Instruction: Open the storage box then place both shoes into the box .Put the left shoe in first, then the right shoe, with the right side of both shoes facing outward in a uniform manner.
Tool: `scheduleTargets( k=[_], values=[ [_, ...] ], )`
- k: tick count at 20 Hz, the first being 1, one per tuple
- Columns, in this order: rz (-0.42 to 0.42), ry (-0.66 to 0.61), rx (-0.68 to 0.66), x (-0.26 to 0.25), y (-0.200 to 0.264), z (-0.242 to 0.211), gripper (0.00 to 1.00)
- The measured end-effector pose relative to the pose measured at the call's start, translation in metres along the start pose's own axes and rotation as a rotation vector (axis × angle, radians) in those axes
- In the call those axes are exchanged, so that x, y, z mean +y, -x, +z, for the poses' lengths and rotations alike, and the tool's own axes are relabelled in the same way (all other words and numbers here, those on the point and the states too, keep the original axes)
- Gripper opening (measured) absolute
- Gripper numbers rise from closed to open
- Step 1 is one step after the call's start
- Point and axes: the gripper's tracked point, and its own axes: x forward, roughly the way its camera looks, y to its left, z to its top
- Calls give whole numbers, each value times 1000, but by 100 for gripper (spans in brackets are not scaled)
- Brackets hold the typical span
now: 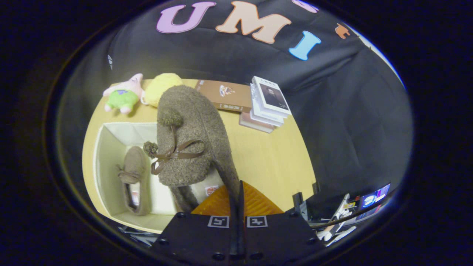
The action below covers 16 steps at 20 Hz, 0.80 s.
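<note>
we see the storage box (pixel 111 166), cream and open, at centre left of the frame. one brown fleece shoe (pixel 135 177) lies inside. the second shoe (pixel 192 140), bow-laced with pompoms, hangs toe-up at centre frame.

one shoe (pixel 135 181) in box (pixel 107 147), other shoe (pixel 192 140) above

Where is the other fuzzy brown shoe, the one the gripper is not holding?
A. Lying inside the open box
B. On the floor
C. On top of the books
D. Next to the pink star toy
A: one brown shoe lies inside the open storage box, while the gripper is shut on the second shoe, holding it just above the box.
</note>
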Motion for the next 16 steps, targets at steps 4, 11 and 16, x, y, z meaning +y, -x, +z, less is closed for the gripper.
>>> scheduleTargets(
  k=[4, 11, 16],
  values=[
    [59, 15, -4, 48, 11, 2, 3],
    [131, 15, 67, 113, -12, -21, 3],
    [91, -6, 164, 123, -39, -49, 3]
  ],
)
